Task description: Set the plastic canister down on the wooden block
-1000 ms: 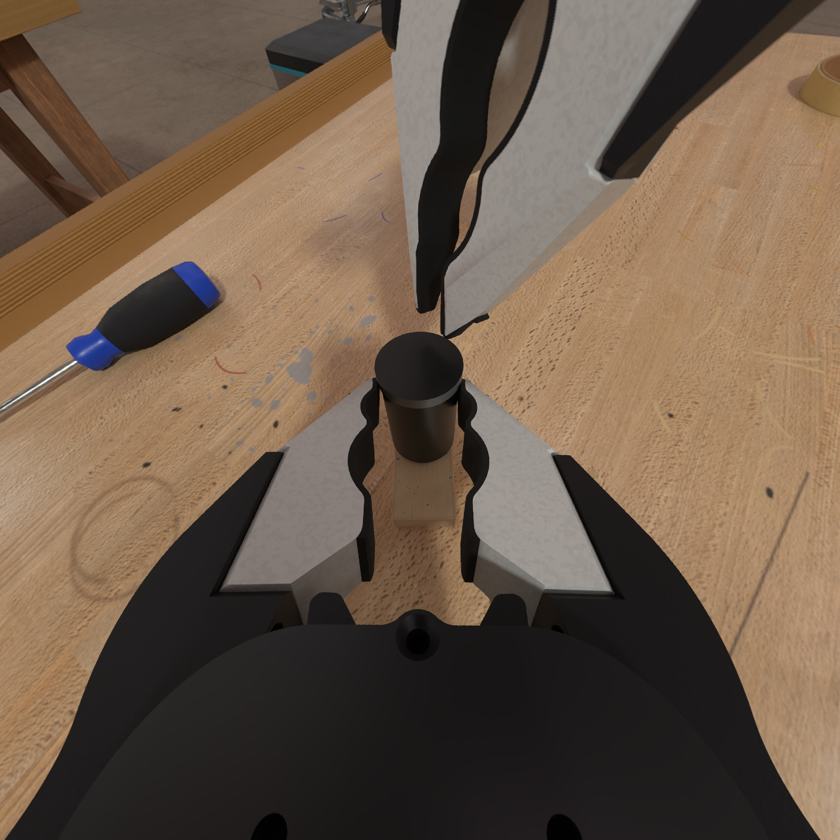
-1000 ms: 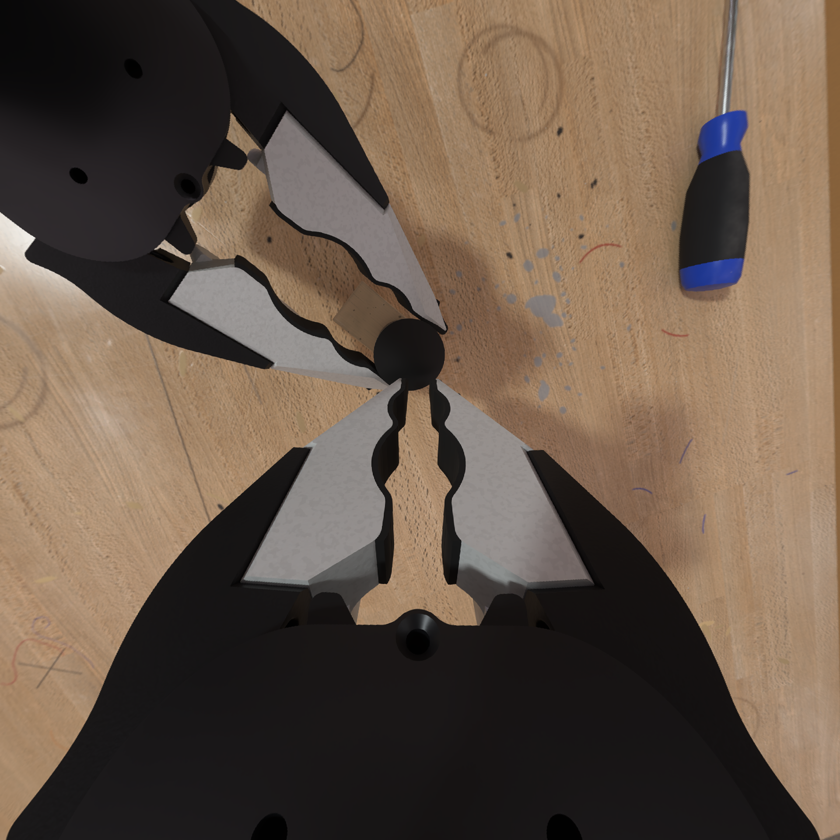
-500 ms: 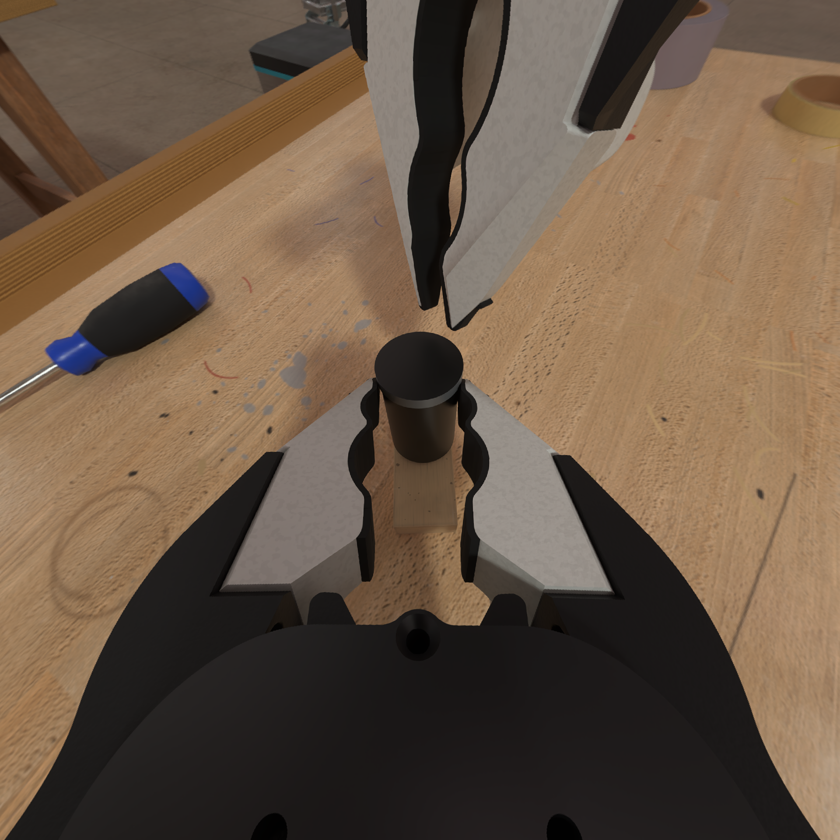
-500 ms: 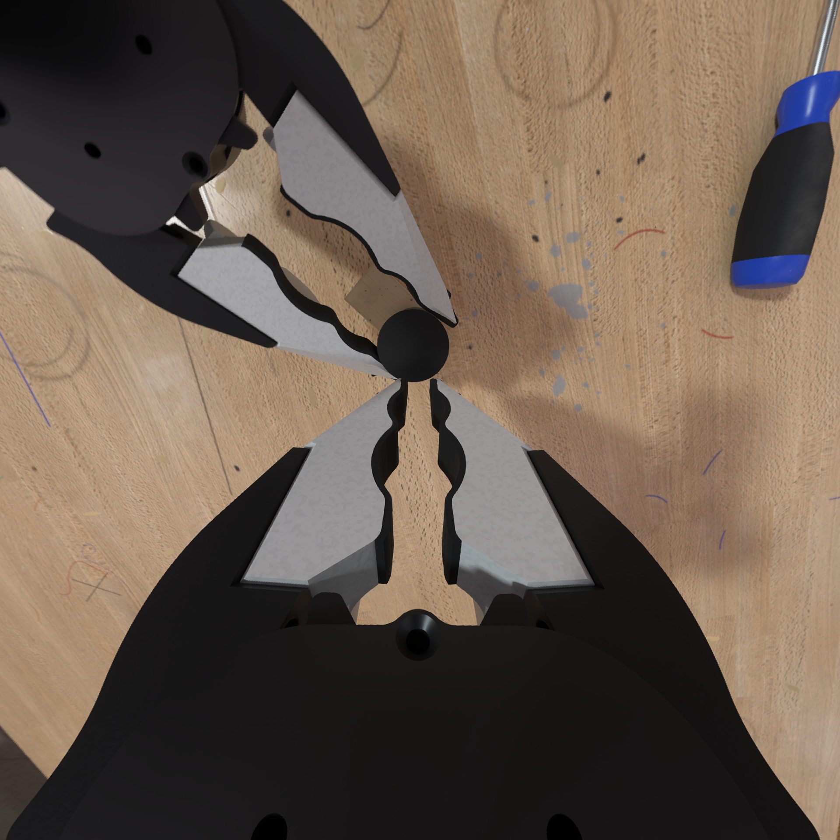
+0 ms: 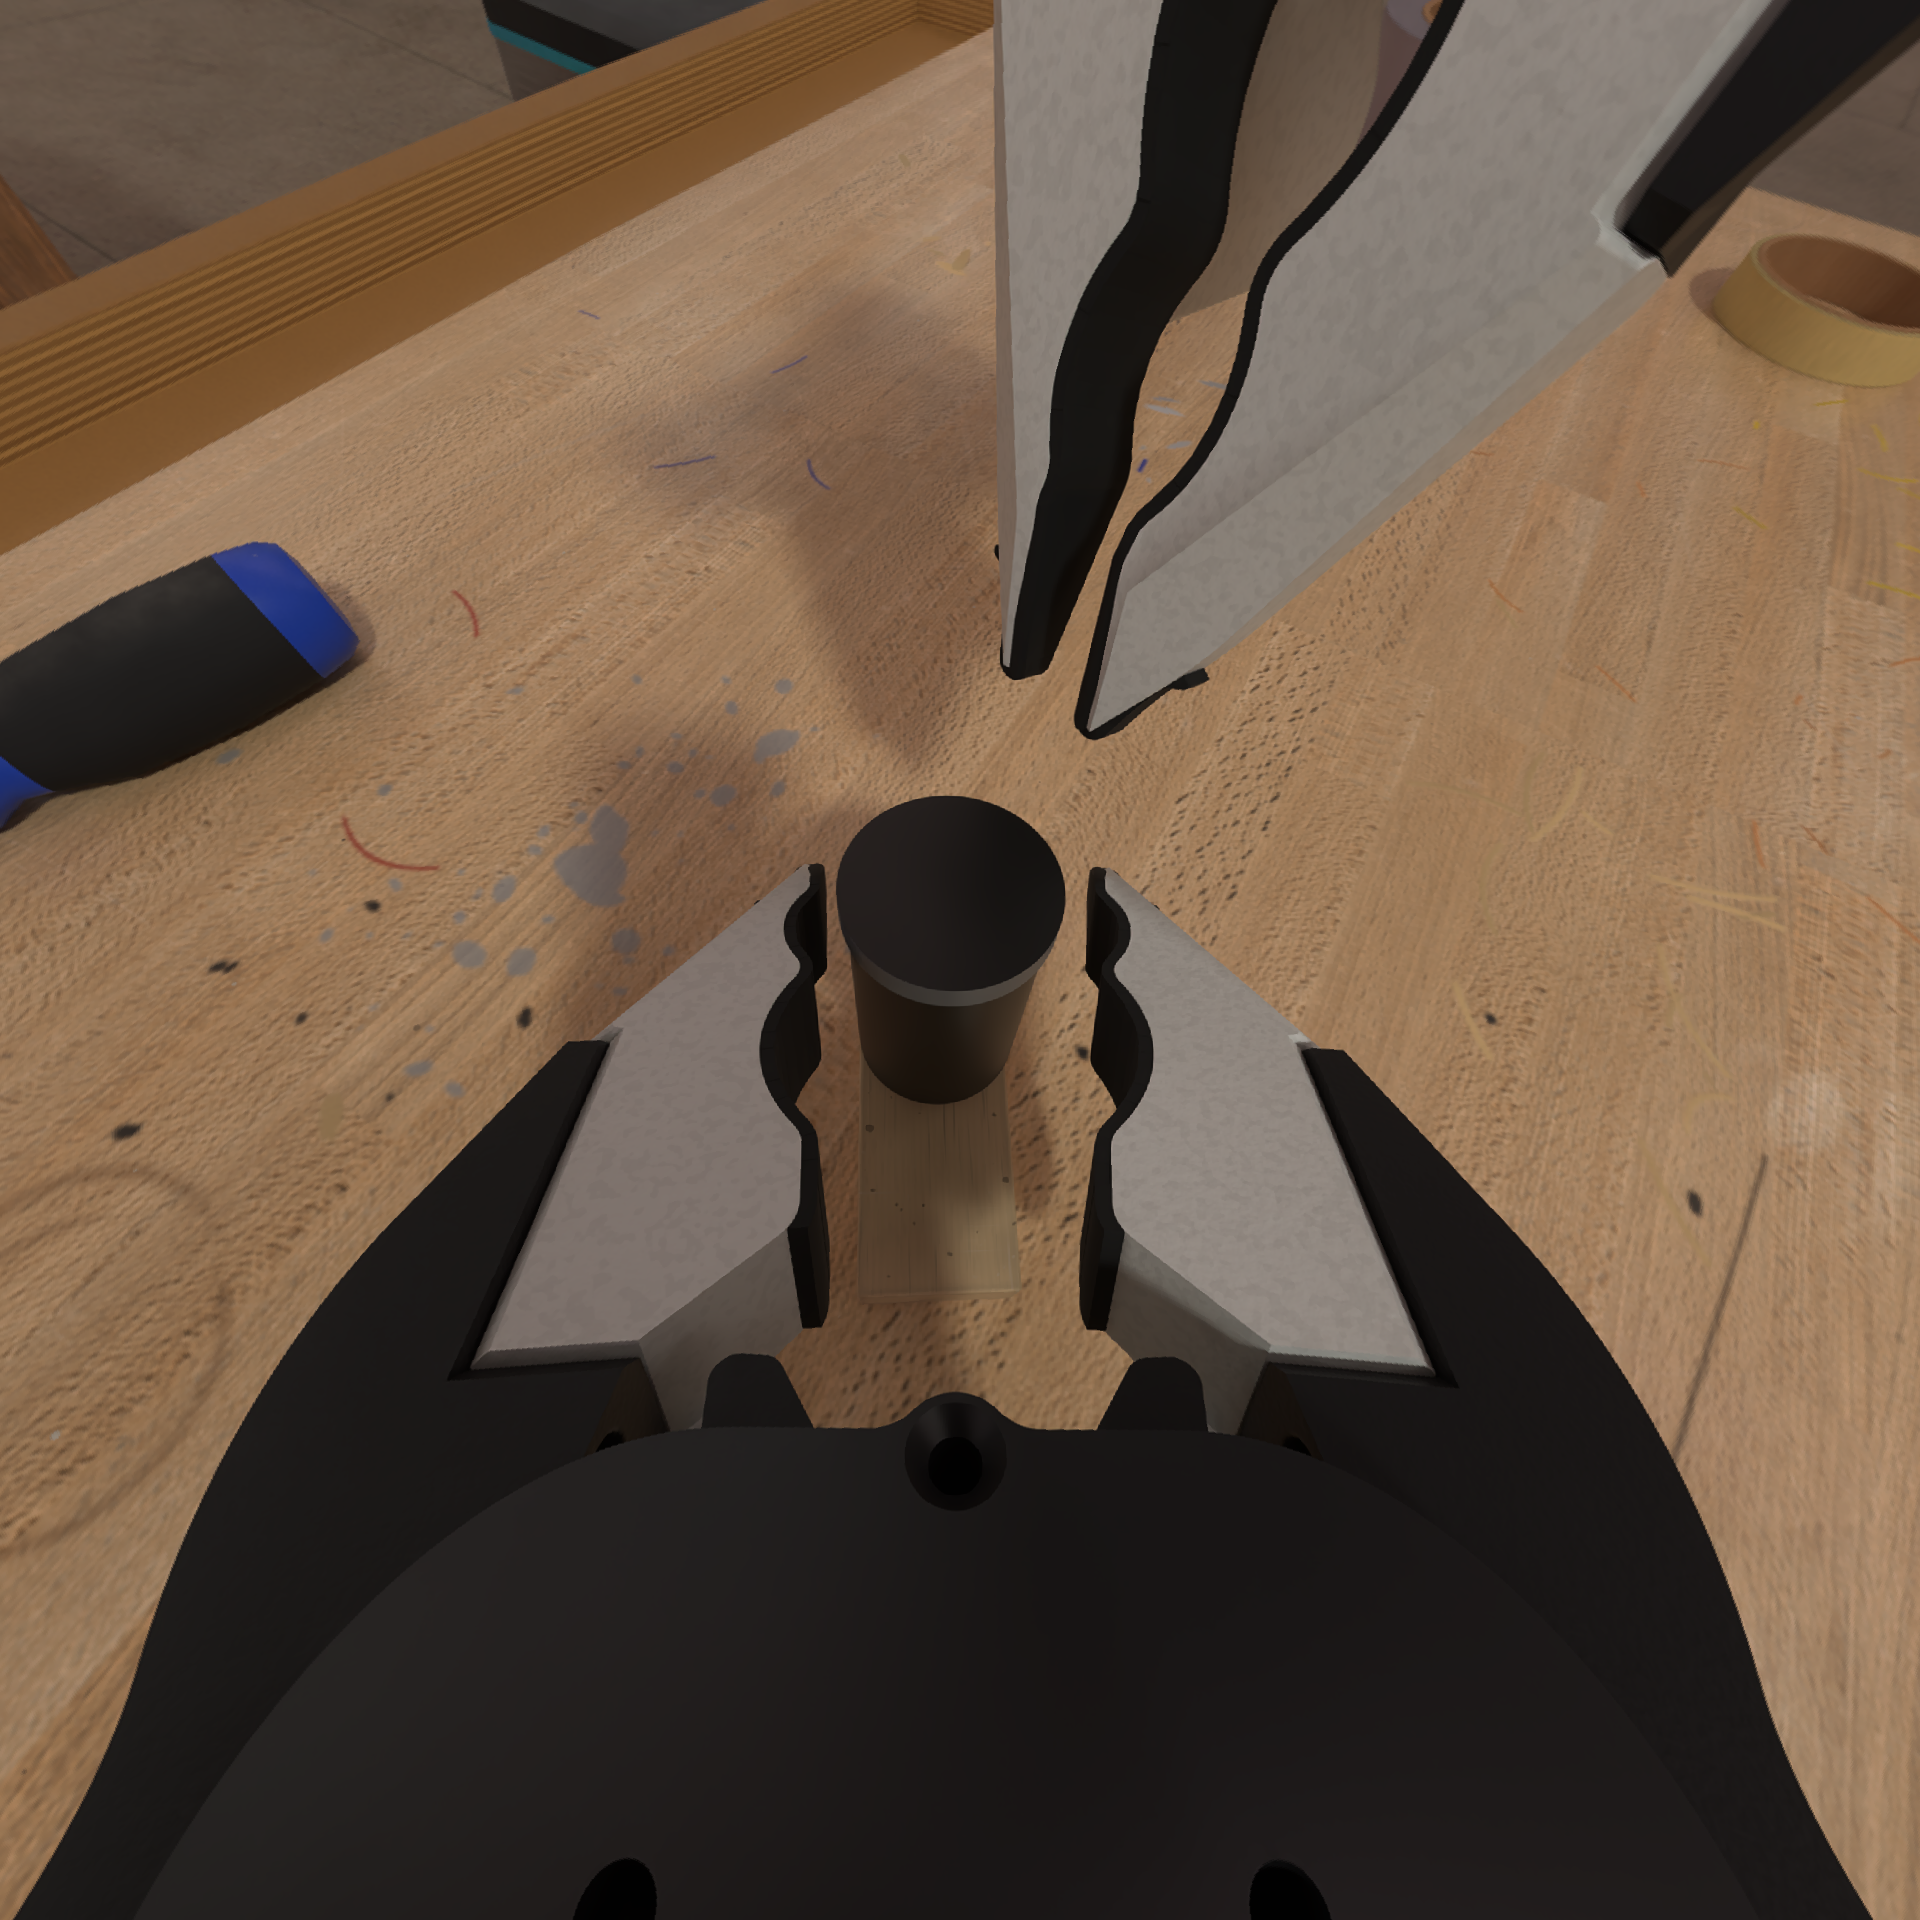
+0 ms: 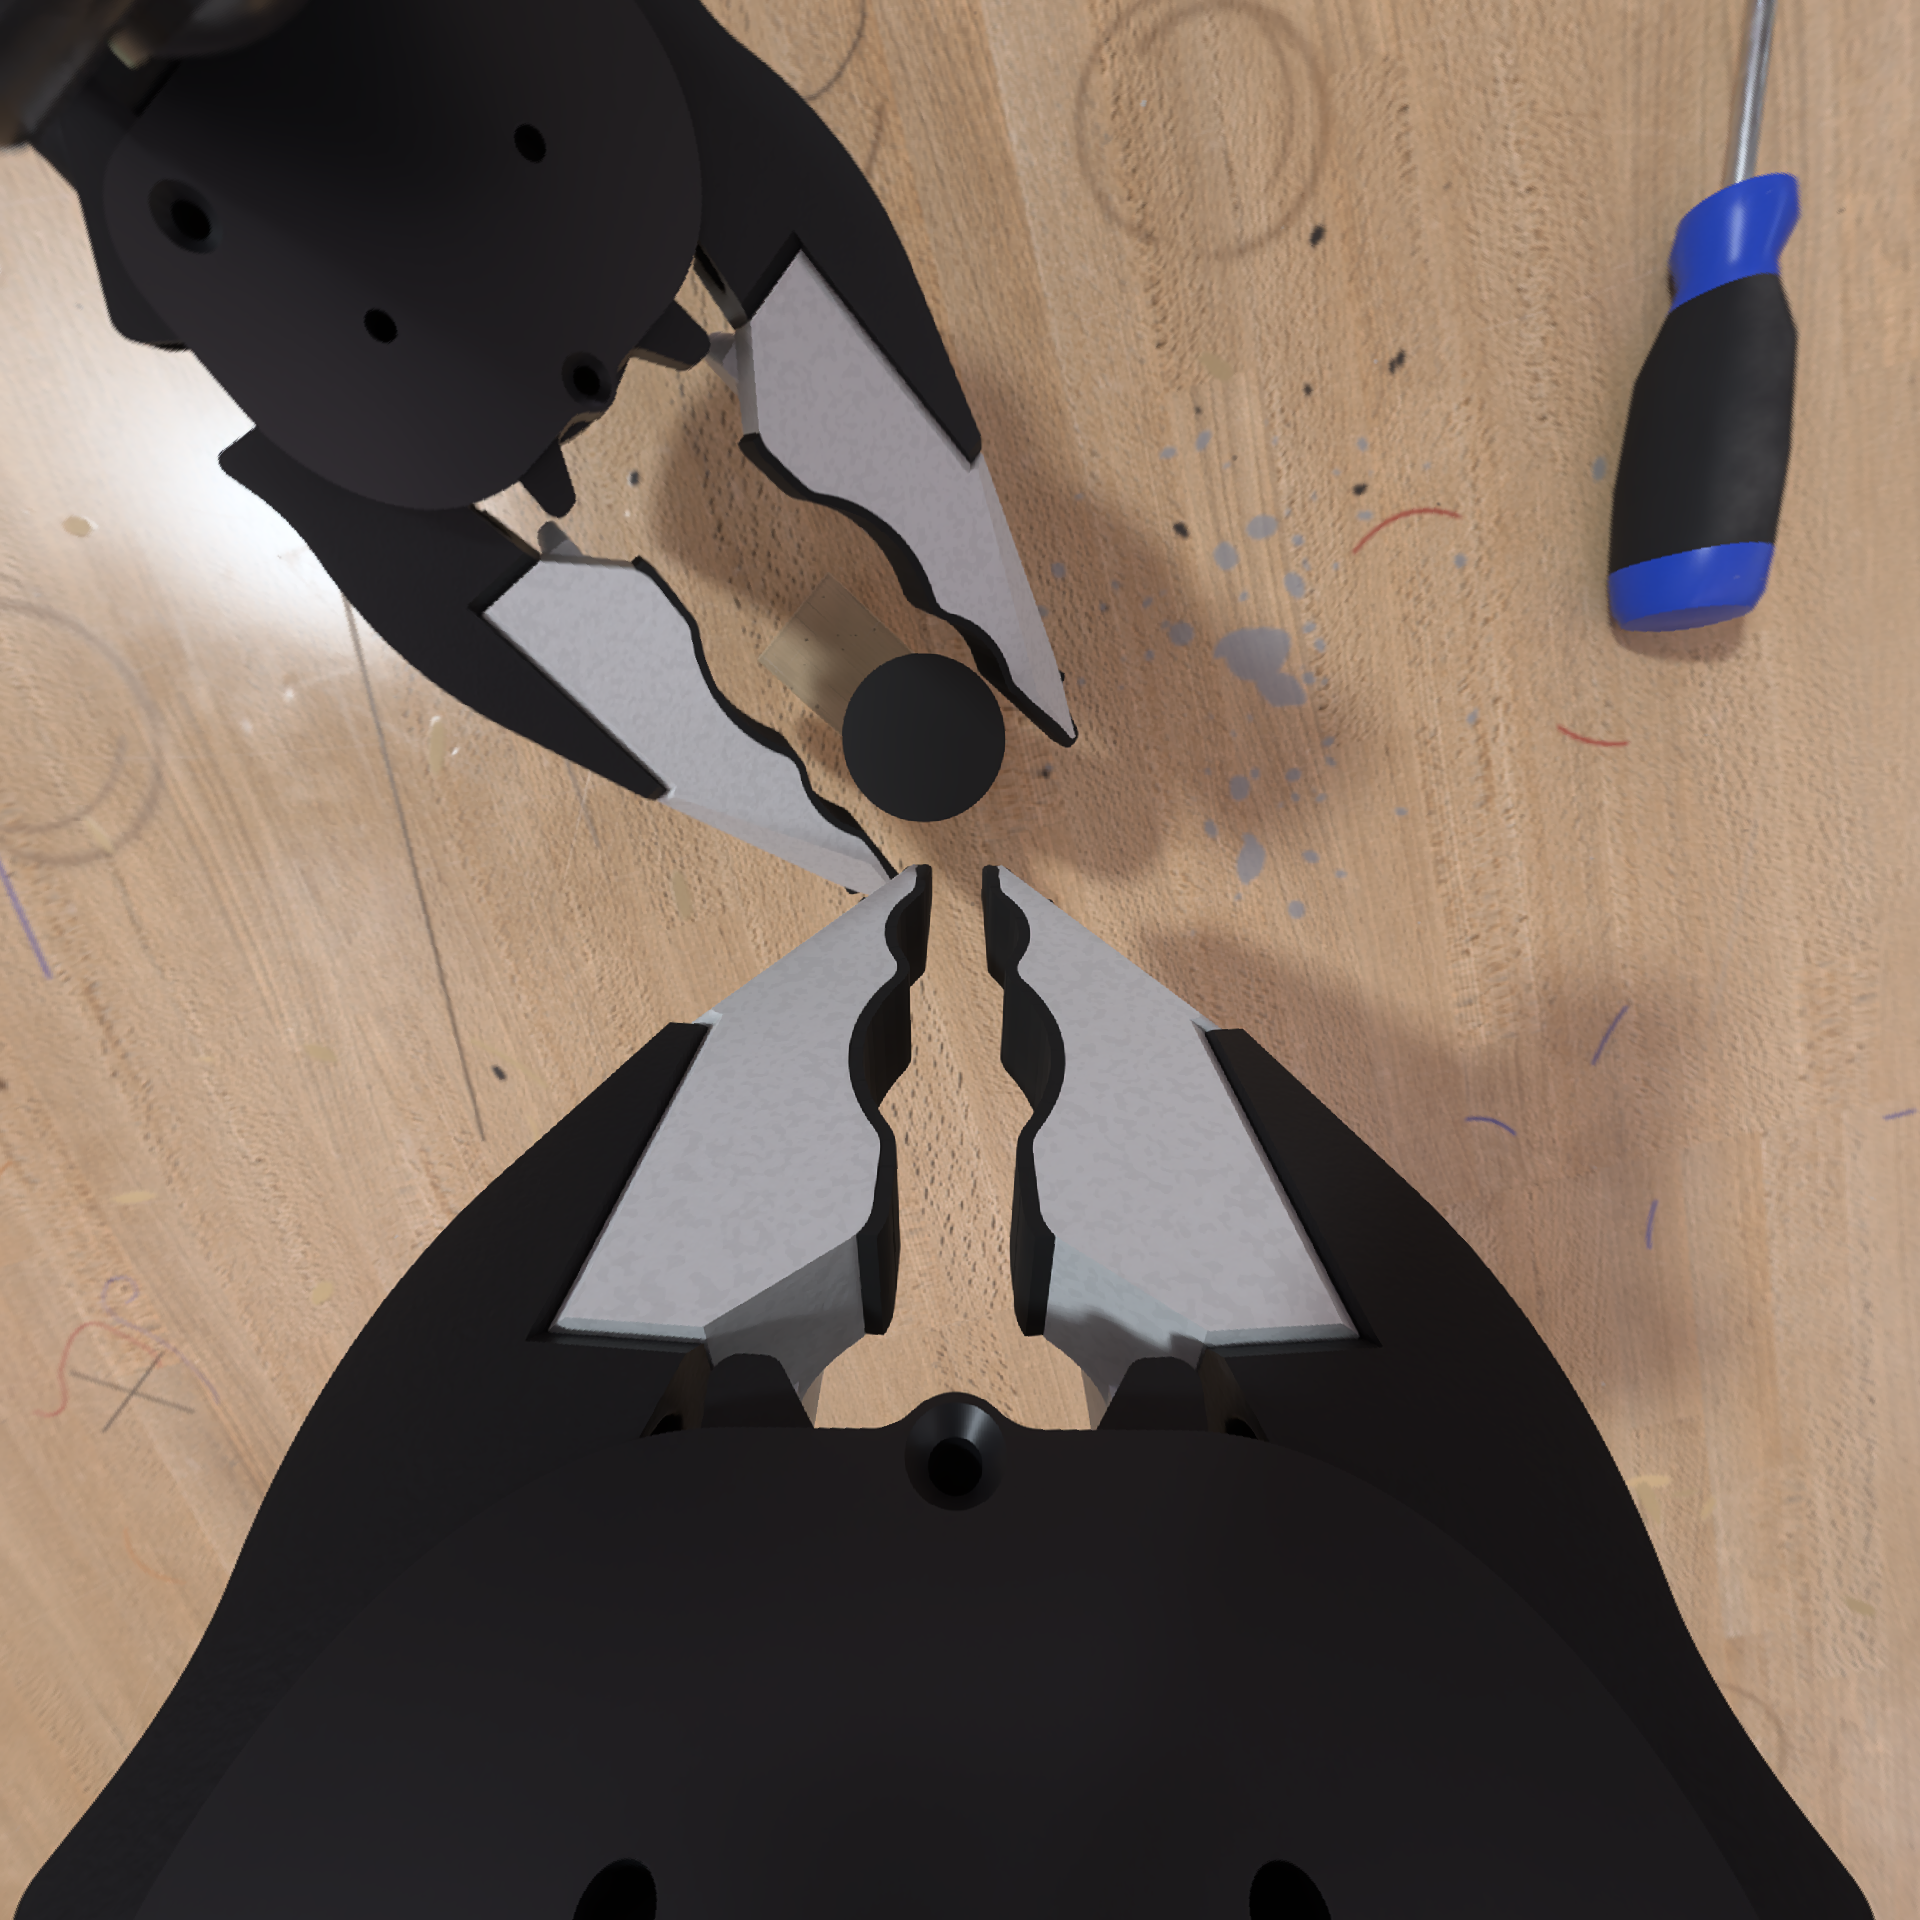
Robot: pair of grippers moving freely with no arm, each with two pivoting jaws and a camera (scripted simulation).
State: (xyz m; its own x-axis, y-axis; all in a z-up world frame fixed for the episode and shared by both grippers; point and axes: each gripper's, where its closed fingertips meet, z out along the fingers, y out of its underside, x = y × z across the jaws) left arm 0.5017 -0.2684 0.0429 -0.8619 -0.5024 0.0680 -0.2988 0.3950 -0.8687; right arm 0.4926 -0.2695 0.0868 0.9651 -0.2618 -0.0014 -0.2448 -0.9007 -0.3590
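On the scuffed light-wood workbench [image 5: 1455, 935], one short black plastic canister [image 5: 951, 956] with a flat round lid stands upright on one small pale wooden block [image 5: 940, 1205], at the block's far end in the left wrist view. The left gripper [image 5: 954, 909] flanks the canister, a grey finger on each side, with a clear gap between each finger and the canister wall: it is released, touching nothing. From above, the right wrist view shows the same canister [image 6: 923, 736] covering one end of the block [image 6: 821, 644], between the left gripper's spread fingers.

The right gripper [image 6: 956, 883] hangs tips-down just beside the canister, apart from it. Its fingers stand nearly together with a narrow slit between them, and nothing is gripped.

Counted: two grippers, one canister, one block, one screwdriver [image 6: 1714, 416] with a black-and-blue handle lying well apart from the canister, and one roll of tan tape [image 5: 1829, 312] at the far right of the bench. Grey paint spatters and pencilled rings mark the wood. None of these things bears a readable brand or label.
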